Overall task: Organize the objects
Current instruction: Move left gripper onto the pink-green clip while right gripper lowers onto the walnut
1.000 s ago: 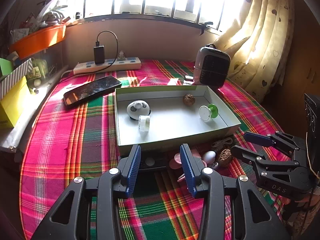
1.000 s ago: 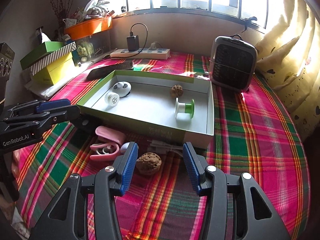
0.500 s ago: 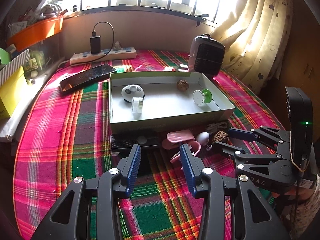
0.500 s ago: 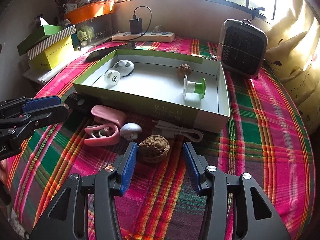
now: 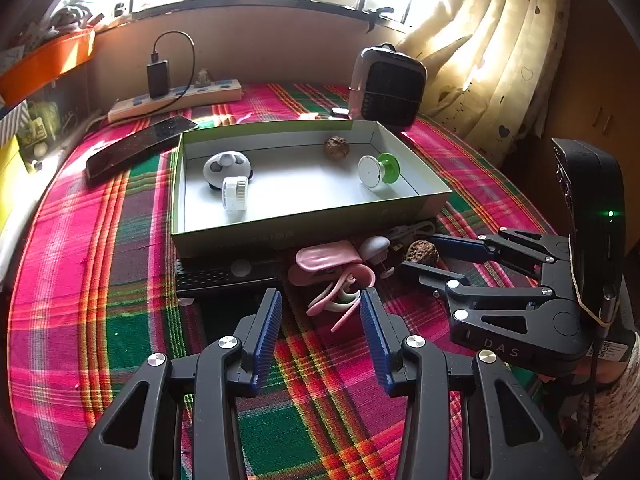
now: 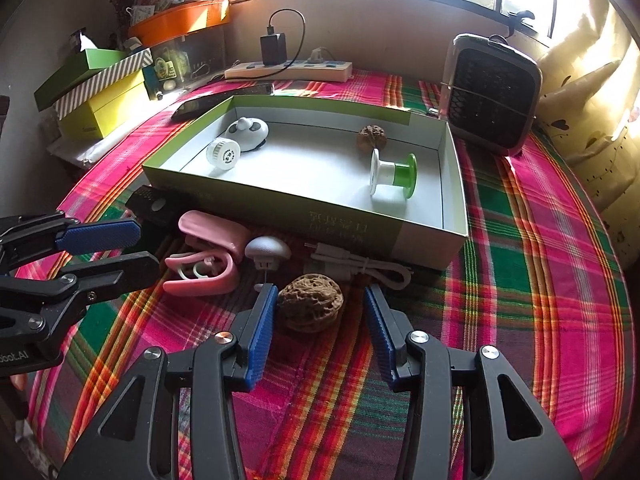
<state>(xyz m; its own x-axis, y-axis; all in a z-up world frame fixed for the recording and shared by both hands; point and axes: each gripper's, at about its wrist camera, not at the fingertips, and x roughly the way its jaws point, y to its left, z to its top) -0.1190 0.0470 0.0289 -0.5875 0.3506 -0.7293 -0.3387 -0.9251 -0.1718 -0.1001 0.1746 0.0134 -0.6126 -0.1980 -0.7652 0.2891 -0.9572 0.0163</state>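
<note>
A loose walnut (image 6: 310, 306) lies on the plaid cloth between the jaws of my right gripper (image 6: 320, 300). The jaws are closing; the left pad is at the shell and a gap shows at the right pad. The left wrist view shows that walnut (image 5: 422, 252) between the right gripper's (image 5: 418, 254) tips. My left gripper (image 5: 320, 304) is open, just short of the pink clips (image 5: 336, 276). Behind stands a shallow green-and-white box (image 6: 280, 208) holding a second walnut (image 6: 372, 138), a green spool (image 6: 394, 176), a white cap (image 6: 223, 154) and a panda toy (image 6: 248, 132).
A mushroom-shaped white plug (image 6: 268, 250), a white cable (image 6: 352, 268) and a black device (image 5: 224, 276) lie along the box's front. A heater (image 6: 492, 96), a power strip (image 6: 288, 70), a phone (image 5: 140, 144) and stacked boxes (image 6: 100, 92) sit farther back.
Both grippers have come lower and closer to the objects in front of the box. The right jaws have narrowed around the walnut. The left jaws keep the same width.
</note>
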